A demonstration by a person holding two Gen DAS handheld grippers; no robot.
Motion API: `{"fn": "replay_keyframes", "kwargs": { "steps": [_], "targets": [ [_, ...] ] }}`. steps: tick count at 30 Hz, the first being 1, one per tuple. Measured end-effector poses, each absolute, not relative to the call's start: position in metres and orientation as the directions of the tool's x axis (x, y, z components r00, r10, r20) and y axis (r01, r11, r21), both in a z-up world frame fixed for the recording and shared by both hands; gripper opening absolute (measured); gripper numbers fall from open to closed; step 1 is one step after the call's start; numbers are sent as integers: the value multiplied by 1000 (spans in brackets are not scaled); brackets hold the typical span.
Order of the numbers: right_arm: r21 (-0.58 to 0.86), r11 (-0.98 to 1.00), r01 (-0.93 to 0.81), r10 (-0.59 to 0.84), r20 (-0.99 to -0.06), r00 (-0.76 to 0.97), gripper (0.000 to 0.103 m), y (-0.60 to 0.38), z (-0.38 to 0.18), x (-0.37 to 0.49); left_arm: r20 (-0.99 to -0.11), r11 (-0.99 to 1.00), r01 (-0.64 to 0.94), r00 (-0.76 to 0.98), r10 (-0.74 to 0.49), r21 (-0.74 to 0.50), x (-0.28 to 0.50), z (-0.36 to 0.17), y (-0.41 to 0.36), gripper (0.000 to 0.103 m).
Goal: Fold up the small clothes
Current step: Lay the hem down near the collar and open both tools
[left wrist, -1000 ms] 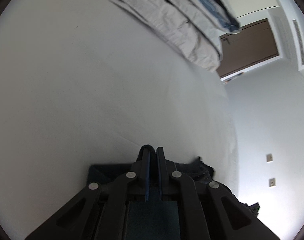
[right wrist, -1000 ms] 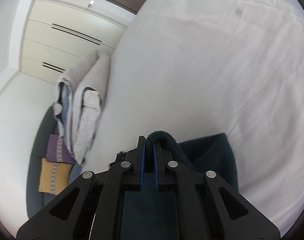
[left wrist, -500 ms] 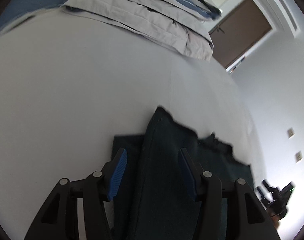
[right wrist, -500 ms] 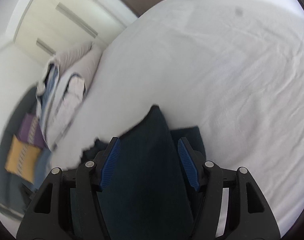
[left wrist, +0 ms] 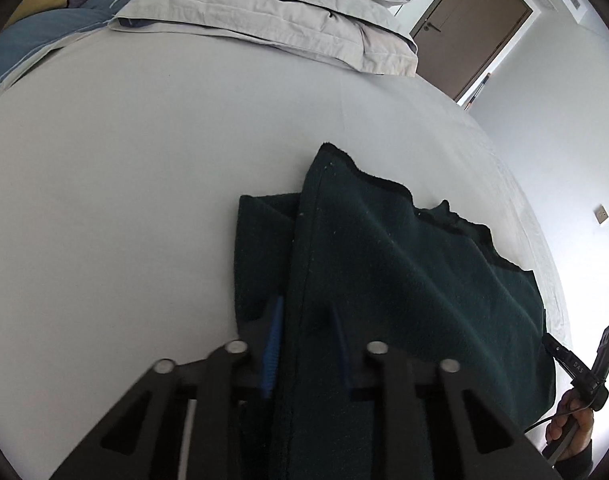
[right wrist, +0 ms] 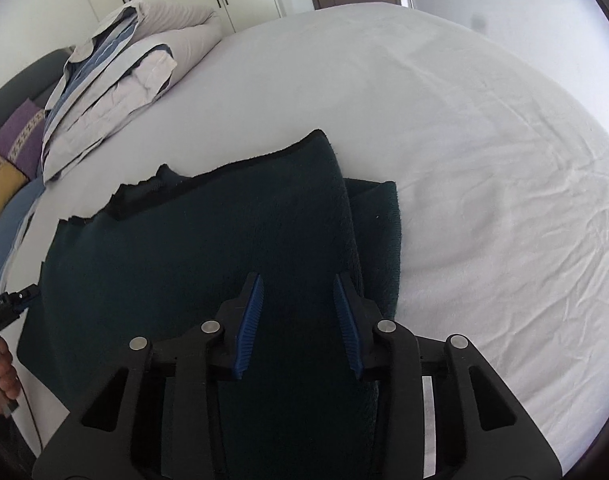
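A dark green garment [left wrist: 384,260] lies on the white bed sheet [left wrist: 144,160], its top layer folded over a lower one that shows along the left edge. My left gripper [left wrist: 306,304] hovers over that fold with its jaws closing. Cloth shows in the gap, but the blue pads [left wrist: 273,344] do not press on it. In the right wrist view the same garment [right wrist: 224,240] fills the middle. My right gripper [right wrist: 298,278] is above its folded right side, jaws also closing, with cloth beneath the gap and the pads [right wrist: 248,320] apart from it.
Folded grey and blue bedding [left wrist: 284,20] [right wrist: 124,72] is stacked at the head of the bed. Purple and yellow cushions [right wrist: 12,148] sit beside it. A brown door [left wrist: 472,28] stands beyond. A hand [left wrist: 572,428] [right wrist: 0,372] on the other tool shows at each view's edge.
A second ago both grippers were shut on the garment's raised edge. They opened and let it drop into a fold, pulled back and rolled level, and their jaws now stand narrower than half a second ago.
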State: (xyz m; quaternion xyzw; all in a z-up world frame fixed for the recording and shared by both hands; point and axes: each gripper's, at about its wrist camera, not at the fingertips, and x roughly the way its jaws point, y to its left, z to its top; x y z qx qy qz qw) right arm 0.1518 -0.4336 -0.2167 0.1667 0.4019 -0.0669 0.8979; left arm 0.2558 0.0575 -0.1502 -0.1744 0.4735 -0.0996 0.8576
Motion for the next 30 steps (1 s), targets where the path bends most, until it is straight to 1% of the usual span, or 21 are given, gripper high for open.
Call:
{"fn": "replay_keyframes", "kwargs": {
  "steps": [1, 3, 5, 8, 11, 14, 17, 20, 26, 30],
  "targets": [
    [253, 932, 258, 17, -743, 669, 34, -435, -217, 151, -778, 920, 4, 532, -333, -391, 256, -151, 58, 15],
    [257, 929, 266, 15, -744, 668, 28, -438, -218, 151, -775, 919, 4, 535, -335, -394, 256, -151, 57, 8],
    [245, 930, 274, 2, -749, 662, 16, -439, -218, 149, -771, 923, 12, 544, -330, -385, 254, -149, 55, 7],
    [237, 930, 281, -7, -753, 658, 7, -443, -217, 147, -765, 925, 18, 556, -325, -379, 250, -147, 56, 7],
    [227, 928, 296, -27, -751, 659, 3, -445, -216, 144, -743, 918, 1, 587, -322, -396, 242, -142, 63, 7],
    [216, 923, 319, -57, -743, 667, 0, -446, -213, 139, -724, 909, -19, 613, -318, -416, 229, -138, 72, 7],
    [219, 915, 338, -63, -752, 657, 0, -450, -218, 139, -743, 913, -35, 594, -308, -406, 228, -151, 73, 7],
    [226, 907, 355, -69, -752, 656, 0, -451, -220, 135, -744, 898, -57, 584, -325, -437, 230, -166, 78, 7],
    [251, 889, 382, -76, -744, 664, 0, -455, -220, 119, -745, 906, -37, 583, -323, -421, 232, -167, 75, 7],
    [275, 856, 439, -109, -733, 672, 0, -466, -216, 102, -746, 908, -36, 585, -319, -416, 231, -167, 75, 8]
  ]
}}
